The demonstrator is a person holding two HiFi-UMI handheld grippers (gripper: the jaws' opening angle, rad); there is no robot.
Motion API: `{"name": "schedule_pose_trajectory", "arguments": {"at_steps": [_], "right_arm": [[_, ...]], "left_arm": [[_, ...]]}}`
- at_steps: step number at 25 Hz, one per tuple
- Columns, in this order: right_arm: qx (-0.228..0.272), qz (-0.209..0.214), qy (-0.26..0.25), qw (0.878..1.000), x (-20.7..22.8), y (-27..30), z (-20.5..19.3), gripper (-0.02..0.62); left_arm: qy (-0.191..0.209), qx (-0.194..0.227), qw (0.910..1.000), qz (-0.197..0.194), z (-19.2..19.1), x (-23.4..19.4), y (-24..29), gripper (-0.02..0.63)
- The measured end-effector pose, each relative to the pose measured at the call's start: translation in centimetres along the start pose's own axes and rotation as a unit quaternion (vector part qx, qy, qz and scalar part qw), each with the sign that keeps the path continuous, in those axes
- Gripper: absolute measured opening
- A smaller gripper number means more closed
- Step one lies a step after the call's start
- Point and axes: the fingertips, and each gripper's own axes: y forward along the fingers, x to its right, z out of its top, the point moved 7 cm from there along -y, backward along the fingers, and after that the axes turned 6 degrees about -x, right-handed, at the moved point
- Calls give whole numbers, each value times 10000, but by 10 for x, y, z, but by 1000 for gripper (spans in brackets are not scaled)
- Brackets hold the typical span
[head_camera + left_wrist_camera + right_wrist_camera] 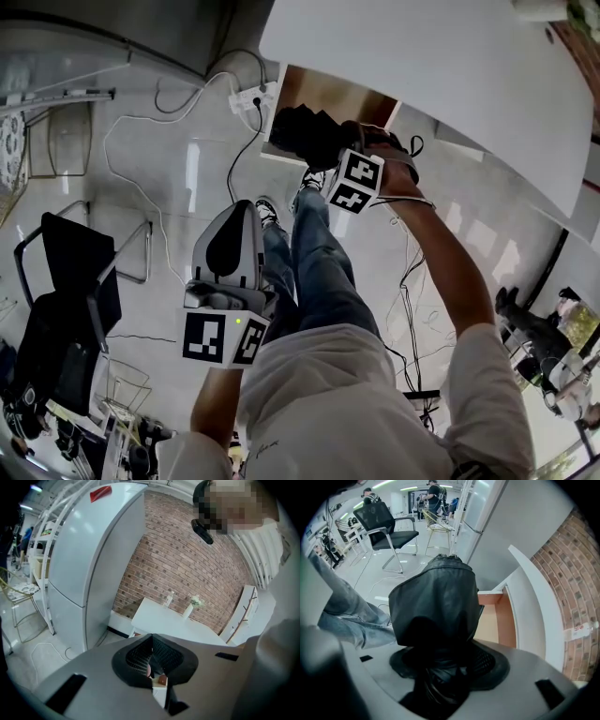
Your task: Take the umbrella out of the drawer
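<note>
Right gripper [440, 677] clamped on folded black umbrella [436, 606], umbrella lifted just above open drawer [330, 97] under white table [431, 66], drawer's wooden bottom [496, 620] showing, left gripper [152, 665] jaws closed together on nothing, held low by person's legs [314, 262].

You get bright, even ceiling light [401, 488]; glare streaks the floor [190, 167] left of your drawer [328, 98], and fisheye bends every edge.
</note>
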Motion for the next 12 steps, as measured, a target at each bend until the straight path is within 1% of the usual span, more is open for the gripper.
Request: {"name": "schedule_pose_trajectory", "arguments": {"at_steps": [12], "right_arm": [[156,-38,358,9992,-6,-35,5,256]], "left_arm": [[32,60,10000,-55,6,7,-24,17]]}}
